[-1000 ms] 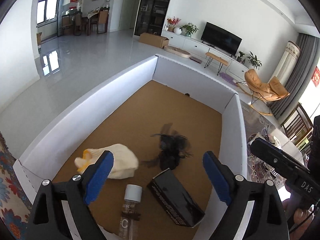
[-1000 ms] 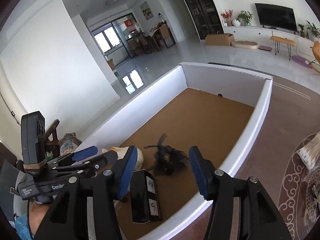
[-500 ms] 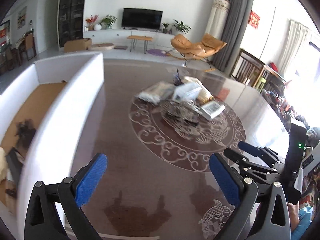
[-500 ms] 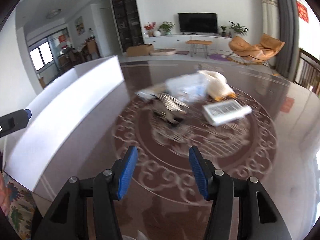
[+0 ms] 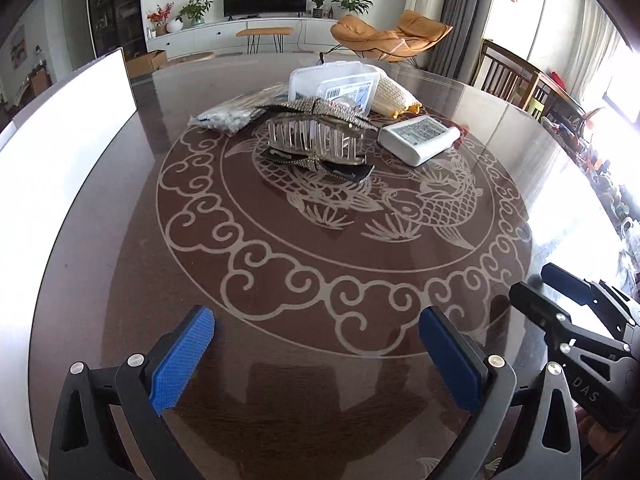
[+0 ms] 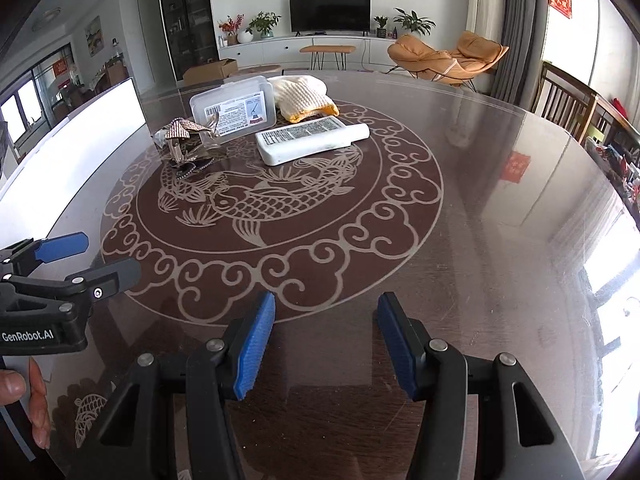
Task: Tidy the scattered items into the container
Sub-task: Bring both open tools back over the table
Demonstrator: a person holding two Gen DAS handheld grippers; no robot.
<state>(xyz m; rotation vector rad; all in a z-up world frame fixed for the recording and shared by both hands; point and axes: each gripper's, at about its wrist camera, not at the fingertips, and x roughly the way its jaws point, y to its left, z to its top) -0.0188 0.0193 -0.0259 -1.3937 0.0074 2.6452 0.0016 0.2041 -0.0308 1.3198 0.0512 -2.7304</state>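
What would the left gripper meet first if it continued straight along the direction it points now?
Most likely the bare dark patterned glass tabletop: the open, empty left gripper tilts downward, and nothing lies before its fingers. The rhinestone-trimmed clear hair claw sits farther on, though depth is unclear.

The left black two-finger gripper with blue ribbed pads [image 5: 316,354] points steeply downward, jaws spread wide and empty. The right black gripper with blue pads [image 6: 326,342] tilts down likewise, jaws parted, nothing between them. Fingertips of a bare hand [image 6: 24,404] grip the left handle.
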